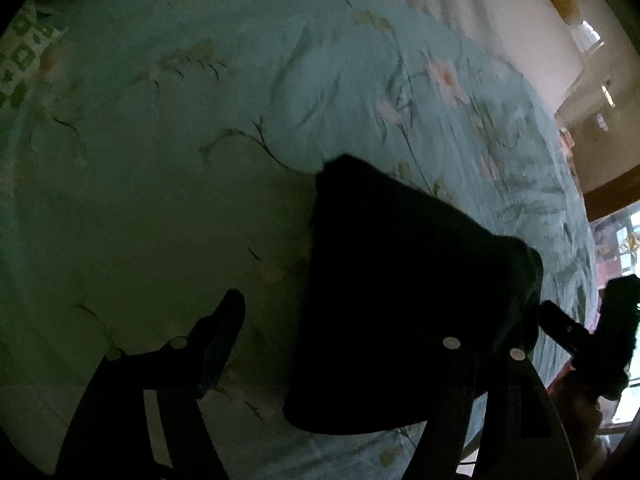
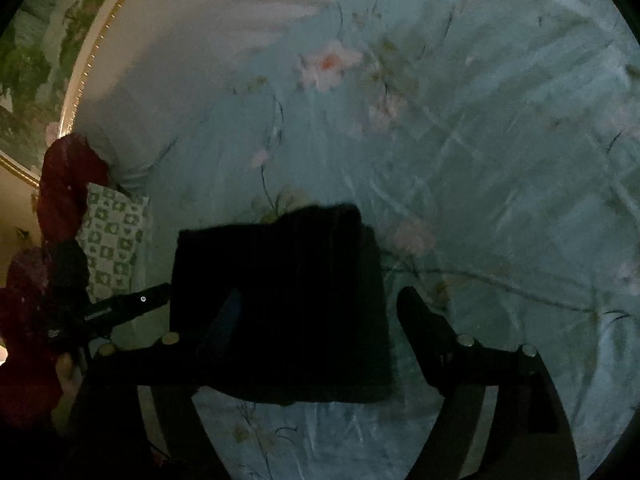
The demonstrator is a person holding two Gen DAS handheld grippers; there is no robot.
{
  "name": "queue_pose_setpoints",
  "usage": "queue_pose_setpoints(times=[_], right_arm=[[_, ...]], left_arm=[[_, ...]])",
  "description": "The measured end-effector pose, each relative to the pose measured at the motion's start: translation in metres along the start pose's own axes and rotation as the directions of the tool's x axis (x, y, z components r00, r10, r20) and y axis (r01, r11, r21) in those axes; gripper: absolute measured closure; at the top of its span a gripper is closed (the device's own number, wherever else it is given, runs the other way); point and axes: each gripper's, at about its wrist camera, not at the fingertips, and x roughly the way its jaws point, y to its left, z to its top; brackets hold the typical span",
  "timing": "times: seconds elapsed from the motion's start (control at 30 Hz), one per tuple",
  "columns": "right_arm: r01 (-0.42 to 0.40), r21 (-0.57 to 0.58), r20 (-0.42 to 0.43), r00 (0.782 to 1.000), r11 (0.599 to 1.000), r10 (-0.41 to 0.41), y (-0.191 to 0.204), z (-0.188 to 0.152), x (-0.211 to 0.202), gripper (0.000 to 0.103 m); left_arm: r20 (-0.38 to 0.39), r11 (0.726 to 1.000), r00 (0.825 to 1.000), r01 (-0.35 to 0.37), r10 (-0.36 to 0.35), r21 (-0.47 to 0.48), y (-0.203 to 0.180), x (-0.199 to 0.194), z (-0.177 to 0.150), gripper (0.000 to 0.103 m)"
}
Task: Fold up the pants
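Now the dark, folded rectangular pants (image 2: pixel 280 304) are lying flat on the pale blue floral bedspread (image 2: pixel 480 160), beside a green-and-white patterned pillow (image 2: pixel 114 240). Above them the right gripper (image 2: pixel 320 300) is hovering with its jaws spread wide, pinching nothing. Over the pants' other edge the left gripper (image 1: pixel 340 320) is likewise hanging with its jaws spread apart, gripping nothing.

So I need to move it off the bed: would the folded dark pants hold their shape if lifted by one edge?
Probably not: the pants look like soft layered cloth, so the layers would likely sag apart. On the smooth floral bedspread they may slide when pushed.
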Motion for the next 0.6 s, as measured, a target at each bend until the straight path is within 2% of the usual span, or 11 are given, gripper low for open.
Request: queue_pose_setpoints(times=[0.17, 0.23, 0.3, 0.37, 0.43, 0.6], right_arm=[[0.034, 0.005, -0.07, 0.997, 0.999, -0.034, -0.01, -0.011, 0.021, 0.022], [0.006, 0.028, -0.068, 0.998, 1.0, -0.004, -0.018, -0.013, 0.023, 0.022], [-0.013, 0.029, -0.066, 0.998, 0.999, 0.015, -0.02, -0.012, 0.025, 0.025], [-0.042, 0.007, -0.068, 0.997, 0.999, 0.042, -0.017, -0.01, 0.028, 0.034], [-0.037, -0.012, -0.068, 0.997, 0.999, 0.037, -0.015, -0.009, 0.029, 0.035], [-0.066, -0.029, -0.067, 0.996, 0.997, 0.064, -0.011, -0.007, 0.026, 0.055]], left_arm=[[-0.025, 0.999, 1.0, -0.014, 0.015, 0.029, -0.007, 0.017, -0.006, 0.028], [-0.027, 1.0, 1.0, -0.008, 0.009, 0.022, -0.005, 0.025, -0.009, 0.028], [-0.03, 1.0, 1.0, 0.007, -0.006, 0.016, -0.003, 0.031, -0.011, 0.035], [-0.043, 0.999, 0.998, 0.036, -0.036, 0.002, -0.003, 0.035, -0.011, 0.051], [-0.036, 0.999, 0.999, 0.038, -0.038, 0.008, -0.006, 0.035, -0.01, 0.054], [-0.01, 0.998, 0.999, 0.052, -0.052, 0.02, -0.013, 0.026, -0.013, 0.07]])
